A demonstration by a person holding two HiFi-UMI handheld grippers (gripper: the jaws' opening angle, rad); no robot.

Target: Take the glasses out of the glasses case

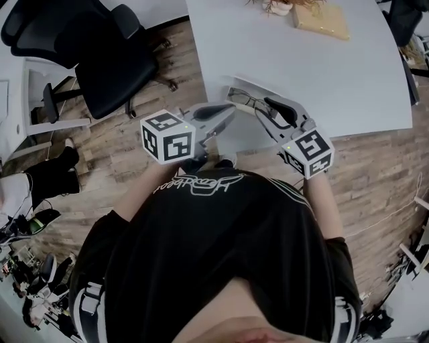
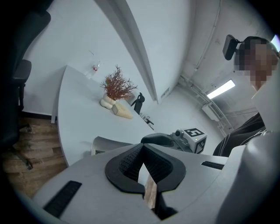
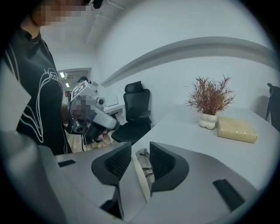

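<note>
The dark-framed glasses (image 1: 244, 100) lie on the white table (image 1: 335, 80) close to its front edge. My right gripper (image 1: 263, 107) is just to their right, open, and its pads touch nothing. In the right gripper view the table edge and thin frame parts, probably the glasses (image 3: 143, 157), show in the gap of my right gripper (image 3: 140, 153). My left gripper (image 1: 228, 112) points at the glasses from the left, over the table edge. In the left gripper view my left gripper (image 2: 142, 148) has its tips together and empty. A pale grey case (image 2: 107, 144) lies on the table just beyond.
A black office chair (image 1: 107, 60) stands on the wood floor (image 1: 167, 74) left of the table. At the table's far side are a dried plant in a white pot (image 3: 210, 105) and a tan block (image 1: 322, 20). My body is right against the table's near edge.
</note>
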